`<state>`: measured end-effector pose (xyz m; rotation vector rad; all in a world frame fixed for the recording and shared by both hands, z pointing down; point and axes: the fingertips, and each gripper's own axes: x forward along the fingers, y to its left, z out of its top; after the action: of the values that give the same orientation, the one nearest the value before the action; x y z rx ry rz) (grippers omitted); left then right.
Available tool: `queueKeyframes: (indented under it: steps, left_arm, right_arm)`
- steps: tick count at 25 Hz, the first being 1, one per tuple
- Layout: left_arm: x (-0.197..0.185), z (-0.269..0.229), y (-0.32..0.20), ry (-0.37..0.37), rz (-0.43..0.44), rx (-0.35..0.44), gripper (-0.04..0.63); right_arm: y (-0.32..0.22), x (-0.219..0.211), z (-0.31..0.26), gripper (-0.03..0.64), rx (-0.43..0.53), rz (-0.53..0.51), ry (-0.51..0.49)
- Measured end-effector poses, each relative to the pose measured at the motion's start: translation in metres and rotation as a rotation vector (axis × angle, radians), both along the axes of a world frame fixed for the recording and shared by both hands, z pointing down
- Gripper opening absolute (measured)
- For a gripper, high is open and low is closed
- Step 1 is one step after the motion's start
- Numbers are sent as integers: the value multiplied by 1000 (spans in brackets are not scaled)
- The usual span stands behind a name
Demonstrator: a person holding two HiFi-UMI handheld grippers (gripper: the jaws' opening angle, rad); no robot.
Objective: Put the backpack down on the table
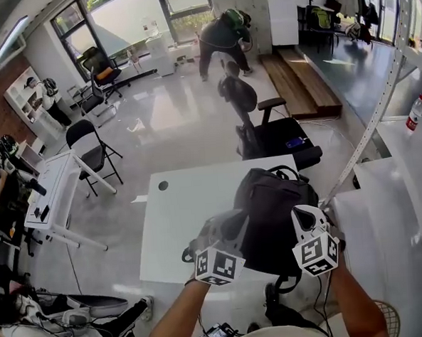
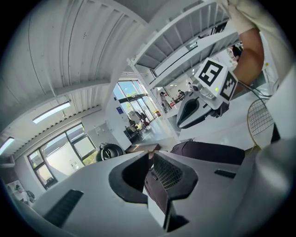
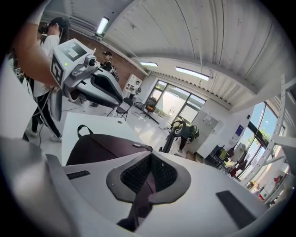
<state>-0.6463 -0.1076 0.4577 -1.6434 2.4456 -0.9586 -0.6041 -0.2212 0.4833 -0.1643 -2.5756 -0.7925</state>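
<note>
A dark backpack (image 1: 270, 210) hangs over the front right part of the white table (image 1: 173, 227), held up by its shoulder straps. My left gripper (image 1: 231, 224) is shut on one dark strap (image 2: 155, 190) at the bag's left side. My right gripper (image 1: 304, 213) is shut on the other strap (image 3: 138, 203) at the bag's right. In the left gripper view the jaws (image 2: 150, 157) pinch the strap and the bag's body (image 2: 208, 152) lies beyond. In the right gripper view the jaws (image 3: 149, 159) clamp their strap, with the bag (image 3: 99, 146) over the table (image 3: 74, 124). Whether the bag's bottom touches the table is hidden.
A black office chair (image 1: 274, 135) stands just behind the table. White shelving (image 1: 401, 188) runs along the right, with a bottle (image 1: 413, 113) on it. A second white table (image 1: 52, 188) and a folding chair (image 1: 88, 147) stand at the left. A person (image 1: 220, 34) bends over far back.
</note>
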Motion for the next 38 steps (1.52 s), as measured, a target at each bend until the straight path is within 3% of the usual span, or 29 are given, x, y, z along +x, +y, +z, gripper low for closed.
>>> queueKeyframes:
  steps: [4, 9, 12, 21, 26, 38]
  left_arm:
    - [37, -28, 23, -15, 25, 50, 37]
    - [82, -66, 60, 24, 56, 154, 35]
    - [109, -86, 86, 2, 61, 186, 35]
    - [191, -127, 162, -70, 76, 208, 35]
    - [221, -135, 187, -70, 71, 220, 35]
    - [251, -121, 194, -33, 68, 224, 35]
  right_arm:
    - [30, 31, -31, 25, -35, -43, -56]
    - [76, 76, -74, 25, -125, -115, -134]
    - [105, 103, -97, 25, -145, -170, -169]
    - [185, 186, -140, 23, -142, -276, -225]
    - [205, 213, -147, 24, -136, -299, -215]
    - [209, 243, -133, 23, -138, -291, -167]
